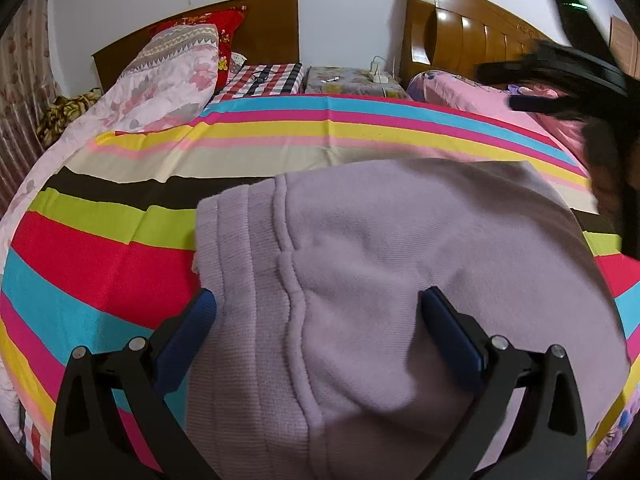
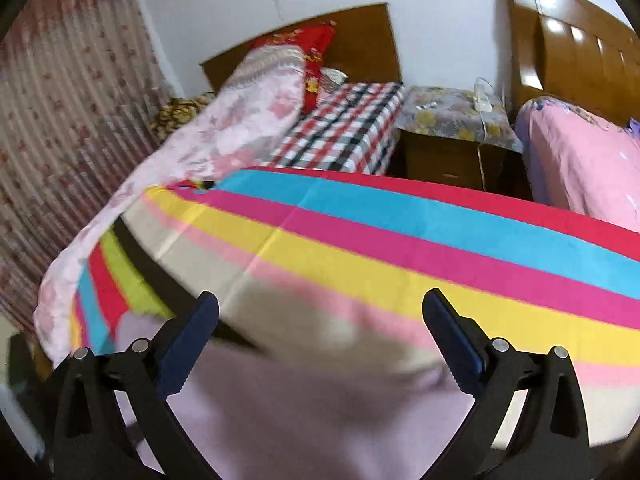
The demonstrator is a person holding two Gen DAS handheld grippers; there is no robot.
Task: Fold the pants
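Already the lilac pants (image 1: 400,260) lay bunched on the striped bed sheet (image 1: 120,264), ribbed waistband leftward. Left tool (image 1: 316,300) hovered spread wide over them; right tool (image 2: 320,304) gaped too, empty, likely lining up for a fold.

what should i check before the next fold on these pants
1. Left tongs open, blue fingers on either side of the lilac knit pants: ok.
2. Right tongs open over the pants: ok.
3. Ribbed waistband lying flat on the striped bedsheet: ok.
4. Far edge of the pants straight: cannot tell, blurred in the right wrist view.
5. Free sheet beyond the pants for folding: ok.
6. Dark blurred object at upper right staying clear: cannot tell.
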